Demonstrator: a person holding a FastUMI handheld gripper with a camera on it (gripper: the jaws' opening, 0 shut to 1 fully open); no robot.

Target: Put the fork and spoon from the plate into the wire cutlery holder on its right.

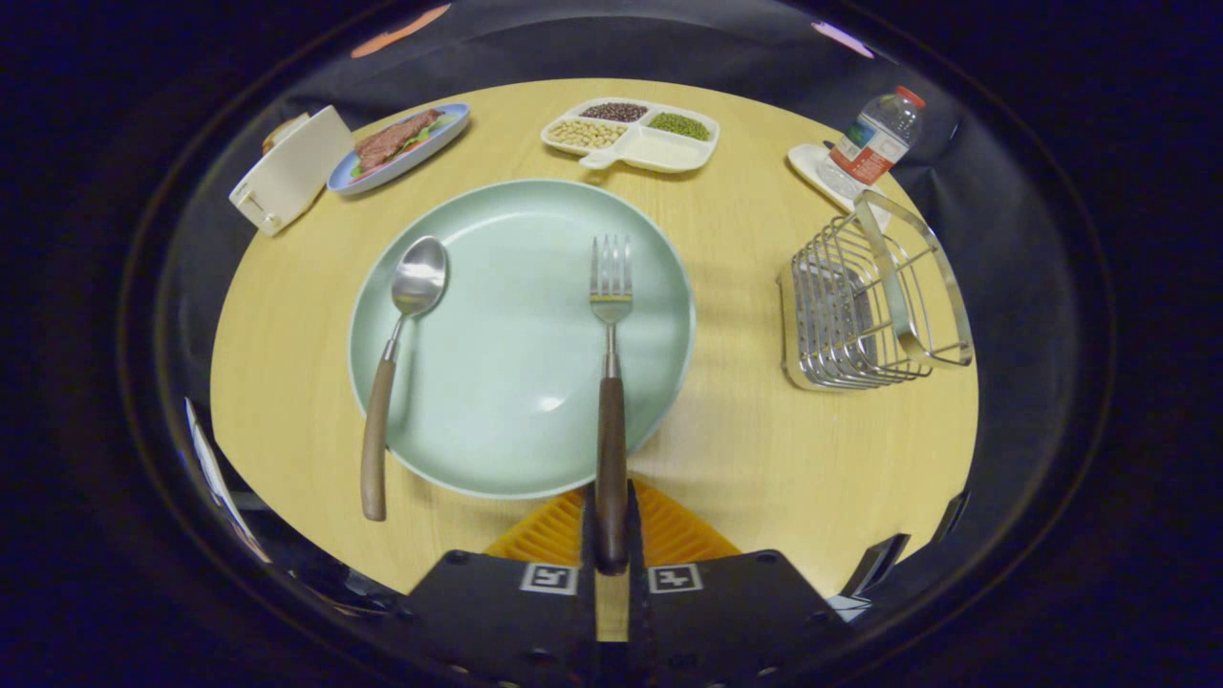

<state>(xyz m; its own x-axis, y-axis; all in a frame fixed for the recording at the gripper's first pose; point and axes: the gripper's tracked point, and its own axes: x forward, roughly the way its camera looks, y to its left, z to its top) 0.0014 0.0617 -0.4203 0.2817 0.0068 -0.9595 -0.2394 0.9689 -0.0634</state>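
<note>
A pale green plate (497, 382) lies on the round wooden table just ahead of my fingers. A fork (610, 382) with a dark wooden handle reaches from the plate's right half back to me, tines pointing away. My gripper (611, 521) is shut on the fork's handle end, both fingers pressed against it. A spoon (396, 363) with a lighter wooden handle rests on the plate's left rim, bowl on the plate and handle over the table. The wire cutlery holder (865, 306) stands to the right of the plate, with nothing in it.
Beyond the plate sit a divided white dish (659, 151) with beans, a blue plate (368, 177) with food, a white box (291, 172) at the far left, and a water bottle (874, 139) behind the holder. The table edge curves close on both sides.
</note>
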